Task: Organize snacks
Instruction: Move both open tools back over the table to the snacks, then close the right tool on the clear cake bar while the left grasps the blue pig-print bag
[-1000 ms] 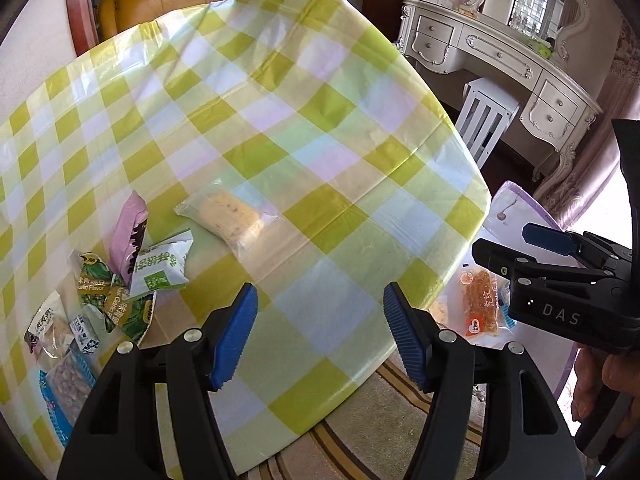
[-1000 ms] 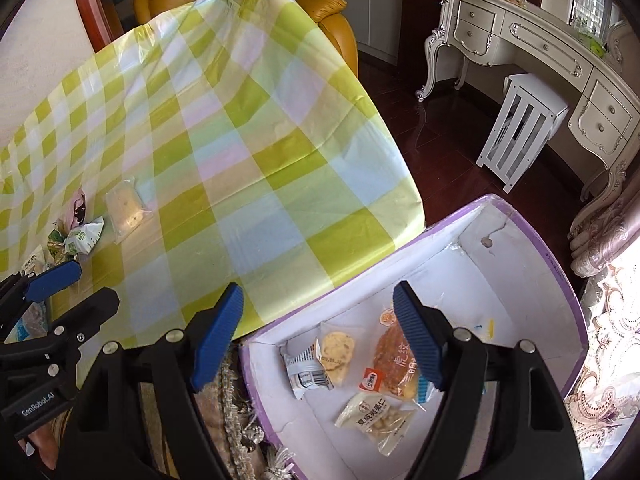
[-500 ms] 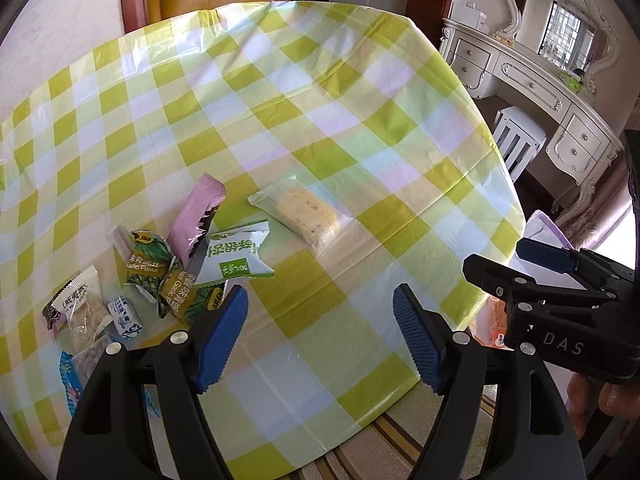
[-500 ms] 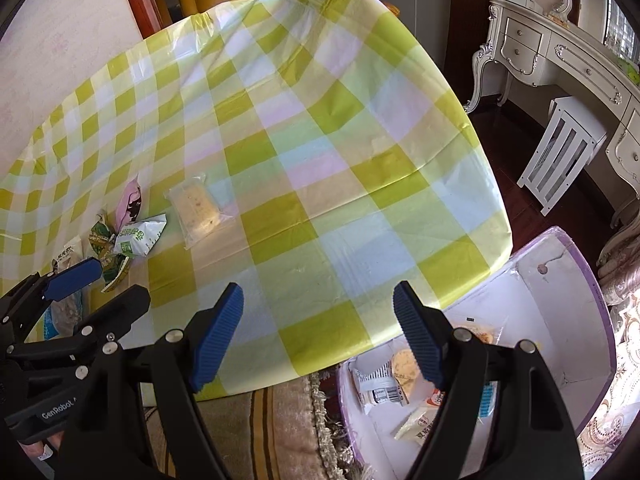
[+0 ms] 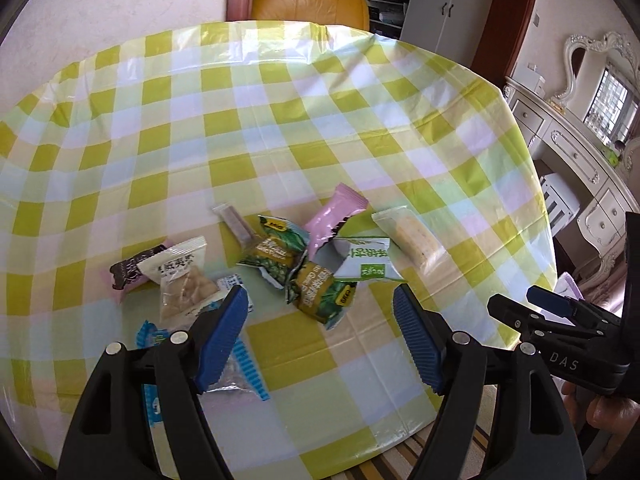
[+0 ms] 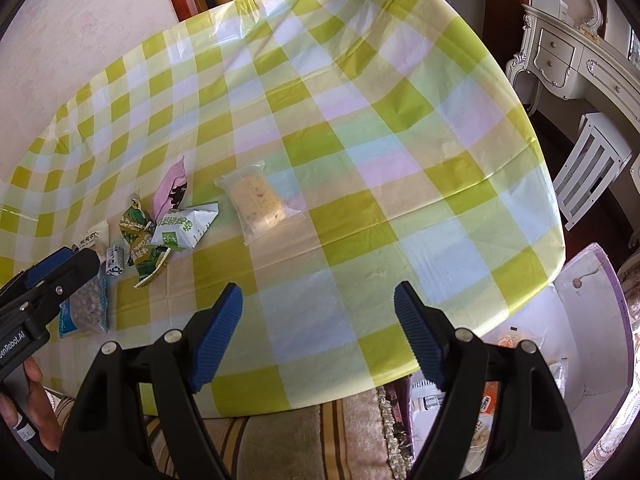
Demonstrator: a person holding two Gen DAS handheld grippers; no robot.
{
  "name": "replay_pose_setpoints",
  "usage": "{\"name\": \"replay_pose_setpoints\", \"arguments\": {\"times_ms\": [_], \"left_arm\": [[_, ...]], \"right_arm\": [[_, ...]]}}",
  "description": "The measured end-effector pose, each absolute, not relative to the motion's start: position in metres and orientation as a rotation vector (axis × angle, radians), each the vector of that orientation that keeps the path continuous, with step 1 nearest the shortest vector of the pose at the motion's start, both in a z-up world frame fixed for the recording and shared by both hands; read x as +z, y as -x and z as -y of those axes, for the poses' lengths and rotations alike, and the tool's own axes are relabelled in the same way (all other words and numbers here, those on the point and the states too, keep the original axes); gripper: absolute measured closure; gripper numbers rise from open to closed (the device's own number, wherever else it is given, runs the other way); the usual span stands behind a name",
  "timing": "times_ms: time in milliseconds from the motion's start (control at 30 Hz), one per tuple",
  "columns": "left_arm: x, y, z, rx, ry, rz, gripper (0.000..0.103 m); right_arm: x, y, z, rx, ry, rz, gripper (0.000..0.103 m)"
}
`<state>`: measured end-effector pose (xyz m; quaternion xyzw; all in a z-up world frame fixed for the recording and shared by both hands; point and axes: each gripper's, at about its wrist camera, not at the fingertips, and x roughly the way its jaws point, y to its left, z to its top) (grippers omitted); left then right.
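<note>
In the left wrist view, the loose snacks lie bunched in the lower middle of the frame on the checked table [image 5: 360, 128], likely tipped out there together so they can be taken one at a time. Farthest left is a dark wrapper [image 5: 132, 270] tucked under a clear cracker packet [image 5: 182, 284]; below them a blue-edged packet [image 5: 236, 364] lies partly under the left tool [image 5: 320, 336], whose blue pads stand wide apart with nothing between them. In the middle, two green packets [image 5: 316, 292] overlap, a thin bar [image 5: 236, 226] sits above them, and a pink packet [image 5: 334, 216] leans across a white-and-green packet [image 5: 366, 260]. At the right end of the group a clear-wrapped cake [image 5: 414, 238] lies apart from the heap, the easiest one to pinch cleanly. The released left tool hovers low over the pile, which suggests it is lining up for a pick among the green packets.

In the right wrist view the same pile sits at middle left, the cake at centre. The right tool [image 6: 320, 332] is also spread wide and empty, hanging past the near table edge. At the lower right, a purple-rimmed box [image 6: 624, 320] stands on the floor beside the table with several snacks already inside, placed close so each packet has a short carry.
</note>
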<state>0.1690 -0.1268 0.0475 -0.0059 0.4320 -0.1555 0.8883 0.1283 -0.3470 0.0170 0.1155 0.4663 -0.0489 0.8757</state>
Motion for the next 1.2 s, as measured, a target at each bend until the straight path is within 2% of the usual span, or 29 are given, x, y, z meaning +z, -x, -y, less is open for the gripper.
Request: {"name": "replay_pose_setpoints", "arguments": {"times_ms": [333,567,867,1200], "left_arm": [[0.045,-0.154,0.049,-0.14,0.137,-0.86,0.029],[0.029,-0.139,0.02,-0.103,0.245,-0.882,0.024],[0.01,-0.146,0.022,-0.107,0.262,-0.962,0.019],[-0.001,-0.157,0.034,-0.124,0.237,-1.014,0.019]], "right_arm": [[0.014,-0.145,0.317,-0.029,-0.188,-0.975,0.022],[0.01,-0.165,0.312,-0.045,-0.168,-0.962,0.022],[-0.005,-0.204,0.306,-0.067,-0.066,-0.966,0.022],[-0.013,-0.226,0.3,-0.055,0.01,-0.974,0.022]]}}
